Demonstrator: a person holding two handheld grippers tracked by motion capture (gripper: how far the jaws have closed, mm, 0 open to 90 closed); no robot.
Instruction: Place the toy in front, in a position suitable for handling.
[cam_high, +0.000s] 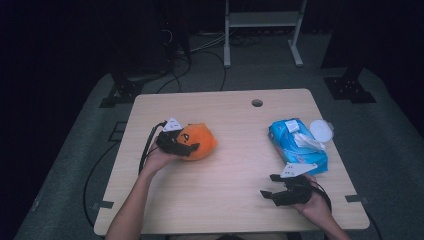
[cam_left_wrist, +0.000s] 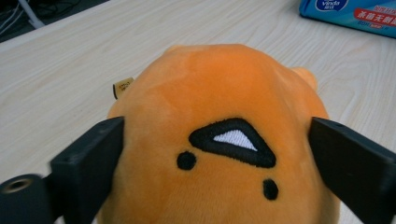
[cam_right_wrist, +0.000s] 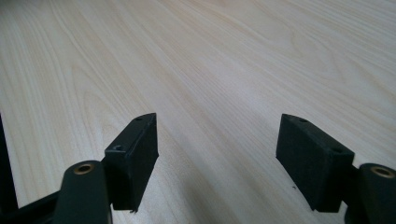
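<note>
An orange plush toy (cam_high: 200, 140) with a stitched black face lies on the left half of the wooden table (cam_high: 225, 195). My left gripper (cam_high: 192, 147) reaches it from the left. In the left gripper view its two black jaws sit against both flanks of the plush toy (cam_left_wrist: 219, 88), pressing into the fabric. A small tan tag (cam_left_wrist: 122, 87) sticks out of the toy's far left side. My right gripper (cam_high: 267, 185) rests near the front right of the table. Its jaws (cam_right_wrist: 217, 135) stand wide apart over bare wood with nothing between them.
A blue pack of wet wipes (cam_high: 296, 145) lies at the right of the table with a white round lid (cam_high: 321, 131) beside it; its corner shows as the blue pack (cam_left_wrist: 355, 11). A cable hole (cam_high: 257, 103) sits near the far edge. Cables trail off the left edge.
</note>
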